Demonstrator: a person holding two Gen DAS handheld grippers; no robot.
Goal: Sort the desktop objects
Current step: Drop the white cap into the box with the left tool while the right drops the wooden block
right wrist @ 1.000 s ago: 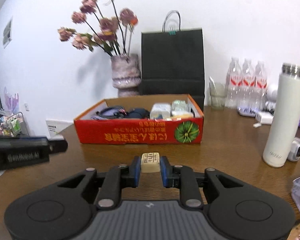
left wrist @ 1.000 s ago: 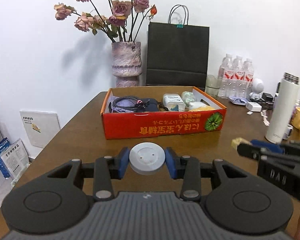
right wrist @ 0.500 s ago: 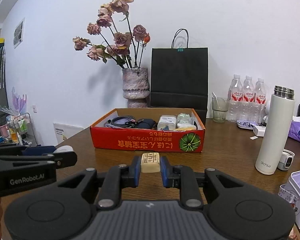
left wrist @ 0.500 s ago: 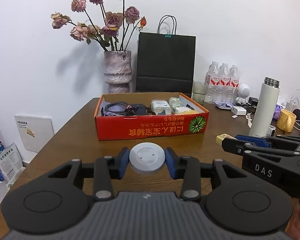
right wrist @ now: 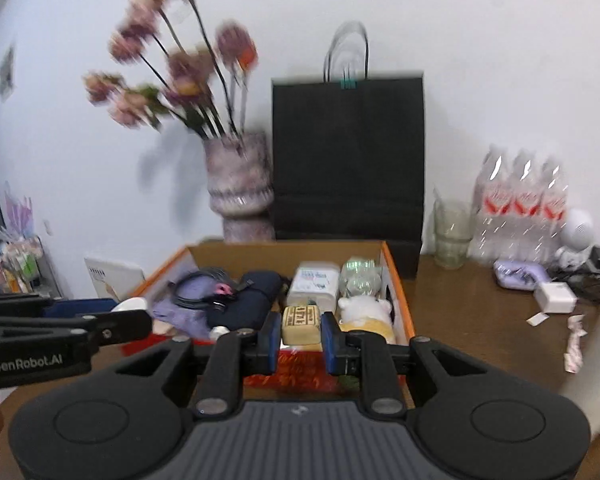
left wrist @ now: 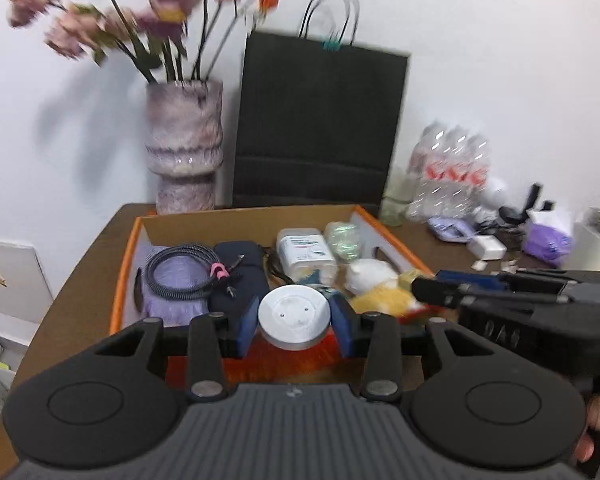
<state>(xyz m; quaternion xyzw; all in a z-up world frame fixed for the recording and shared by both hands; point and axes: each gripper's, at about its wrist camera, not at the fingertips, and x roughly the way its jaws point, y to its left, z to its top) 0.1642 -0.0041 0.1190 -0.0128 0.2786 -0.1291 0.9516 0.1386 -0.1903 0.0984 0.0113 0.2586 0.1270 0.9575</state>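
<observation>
White and round, the disc [left wrist: 293, 317] sits clamped in the left gripper [left wrist: 294, 326], and the right gripper [right wrist: 300, 334] clasps a beige block [right wrist: 301, 323]; both hover at the orange box's [left wrist: 124, 276] near edge, seemingly for dropping inside.

The right gripper [right wrist: 300, 330] is clamped on a tan block [right wrist: 301, 323] with dark lettering on its top face; both blue pads press its sides. It is held over the near edge of an orange box [right wrist: 402, 292] on a brown table [right wrist: 480, 320]. Inside the box lie a coiled cable [right wrist: 202, 294], a dark pouch [right wrist: 252, 300], a white container [right wrist: 315, 285], a clear wrapped item [right wrist: 358, 274] and a white and yellow toy [right wrist: 366, 314]. The left gripper [right wrist: 130, 316] enters from the left, with something white between its fingers. Behind the box stand a vase [right wrist: 240, 188] of flowers and a black bag [right wrist: 348, 156]. Bottles [right wrist: 520, 208] and a glass [right wrist: 452, 234] stand at right. The frame is motion-blurred.
</observation>
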